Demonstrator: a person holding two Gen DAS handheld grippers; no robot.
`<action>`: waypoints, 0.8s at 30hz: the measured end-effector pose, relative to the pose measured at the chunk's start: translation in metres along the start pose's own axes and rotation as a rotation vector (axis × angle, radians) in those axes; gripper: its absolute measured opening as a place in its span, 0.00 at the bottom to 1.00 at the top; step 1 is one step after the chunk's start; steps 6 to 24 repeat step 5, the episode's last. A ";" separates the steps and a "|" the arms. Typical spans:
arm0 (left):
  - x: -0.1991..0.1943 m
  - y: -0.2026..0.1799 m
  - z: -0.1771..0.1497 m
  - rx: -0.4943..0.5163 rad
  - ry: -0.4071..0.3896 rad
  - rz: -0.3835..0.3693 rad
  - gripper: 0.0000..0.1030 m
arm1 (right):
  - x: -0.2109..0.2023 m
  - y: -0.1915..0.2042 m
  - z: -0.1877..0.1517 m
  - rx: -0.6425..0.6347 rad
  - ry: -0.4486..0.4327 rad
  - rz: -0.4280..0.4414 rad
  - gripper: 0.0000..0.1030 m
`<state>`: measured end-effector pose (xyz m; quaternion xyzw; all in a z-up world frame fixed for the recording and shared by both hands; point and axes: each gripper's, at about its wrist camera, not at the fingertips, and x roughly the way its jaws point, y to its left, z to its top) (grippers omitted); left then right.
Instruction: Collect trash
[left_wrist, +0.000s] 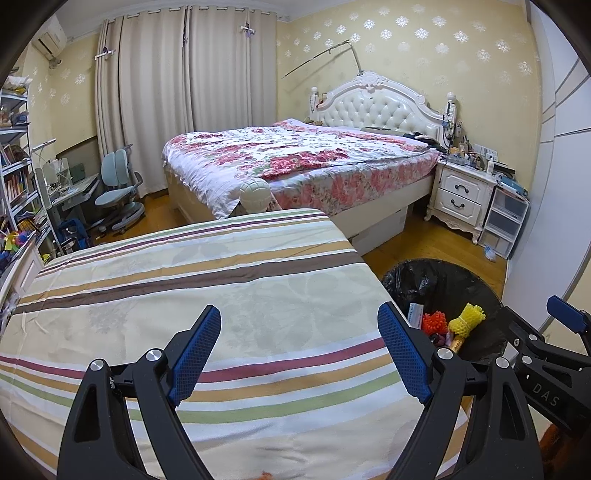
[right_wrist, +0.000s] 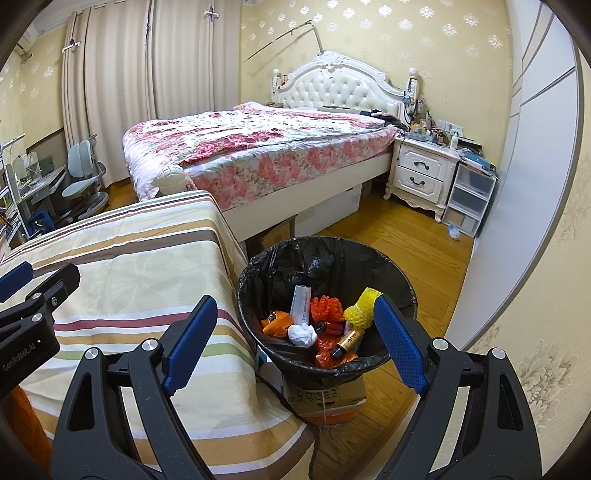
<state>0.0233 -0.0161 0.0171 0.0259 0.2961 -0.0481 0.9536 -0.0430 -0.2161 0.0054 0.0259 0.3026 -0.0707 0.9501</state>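
Now we hold both tools with nothing in them: our left gripper (left_wrist: 299, 354) hangs over the striped cloth (left_wrist: 207, 291) with its jaws spread wide, and our right gripper (right_wrist: 295, 347) sits above the bin (right_wrist: 400, 288), jaws likewise spread and gripping nothing. The trash lies inside the black-lined bin, just beside the cloth-covered surface: a yellow foam net (right_wrist: 364, 308), an orange foam net (right_wrist: 327, 308), a crumpled white tissue (right_wrist: 303, 334), a battery (right_wrist: 349, 341) and orange wrappers (right_wrist: 275, 321). We see no litter on the striped cloth.
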 end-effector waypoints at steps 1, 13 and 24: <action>0.001 0.002 0.001 -0.004 0.005 0.001 0.82 | 0.001 0.002 -0.003 -0.002 0.001 0.002 0.82; 0.010 0.015 0.000 -0.027 0.036 0.017 0.82 | 0.007 0.012 -0.006 -0.021 0.015 0.020 0.82; 0.010 0.015 0.000 -0.027 0.036 0.017 0.82 | 0.007 0.012 -0.006 -0.021 0.015 0.020 0.82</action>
